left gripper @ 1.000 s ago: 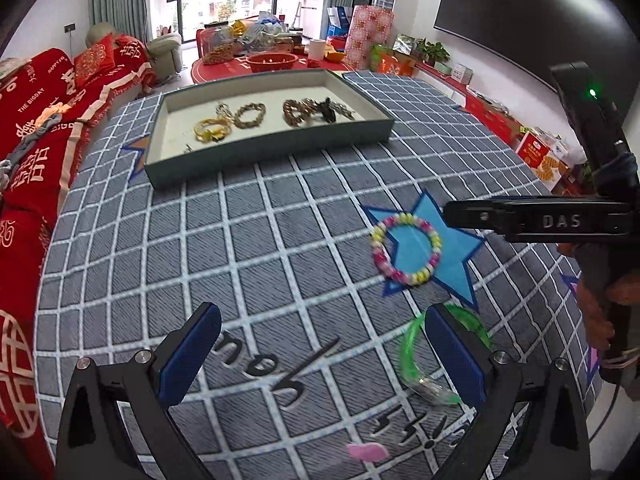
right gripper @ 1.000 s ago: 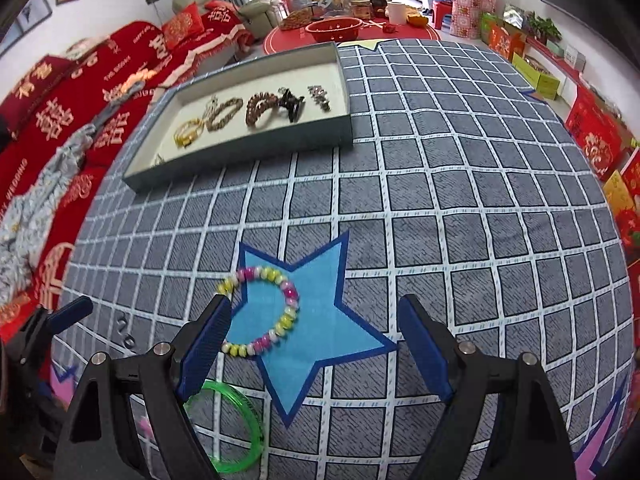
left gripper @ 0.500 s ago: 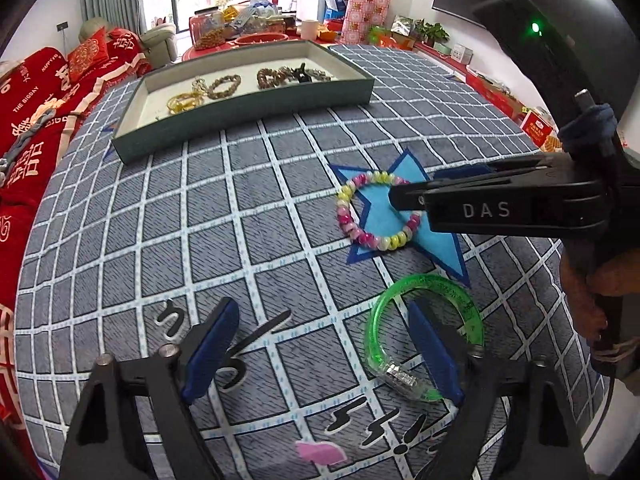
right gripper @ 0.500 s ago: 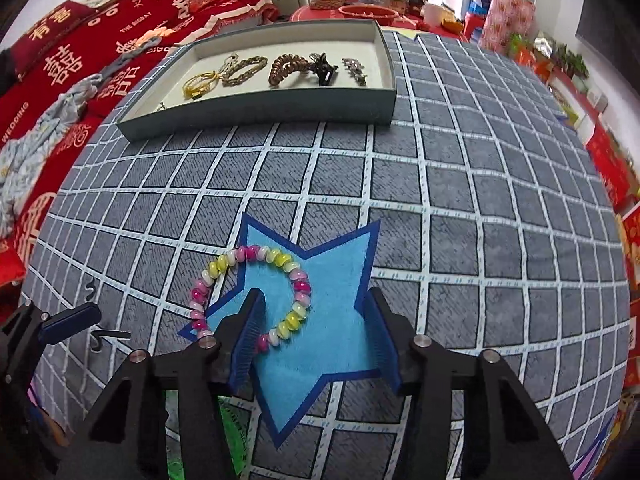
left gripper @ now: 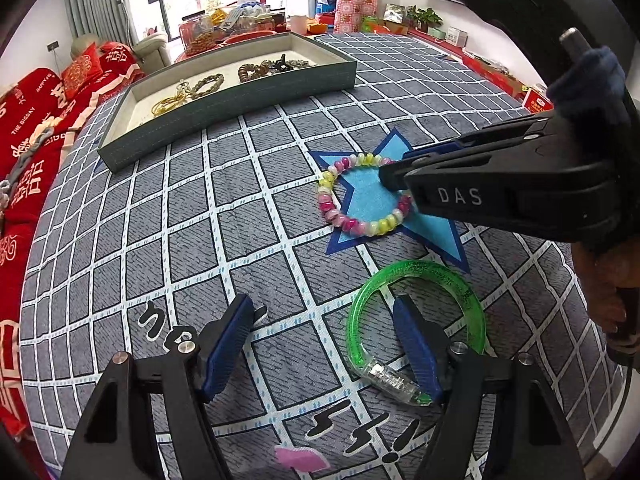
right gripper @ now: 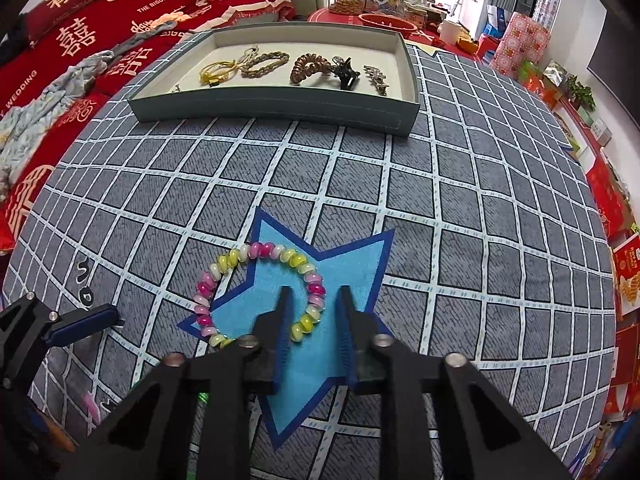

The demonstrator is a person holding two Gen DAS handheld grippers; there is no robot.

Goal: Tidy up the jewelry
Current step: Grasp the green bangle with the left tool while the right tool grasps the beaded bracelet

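A bracelet of pink, yellow and white beads [right gripper: 256, 250] [left gripper: 326, 196] lies on the blue star of the grey checked cloth. My right gripper [right gripper: 315, 294] [left gripper: 396, 164] is low over it, and its jaws are closing with the bracelet's right side between them. The pads stand a little apart from the beads. A green clear bangle [left gripper: 460, 284] lies nearer me. My left gripper [left gripper: 322, 304] straddles the bangle's left arc with its right finger inside the ring. Its jaws are closing slowly and do not touch the bangle.
A grey-green tray [left gripper: 224, 108] [right gripper: 272, 112] at the far side holds a yellow bracelet, braided chains, a brown coil, a black claw clip and a silver clip. A red sofa [right gripper: 80, 36] runs along the left. A cluttered red table [left gripper: 240, 36] stands behind the tray.
Both grippers sank toward the cloth. The right jaws went from wide to narrow around the bead bracelet's right side. The left jaws narrowed a little and now straddle the green bangle's left arc.
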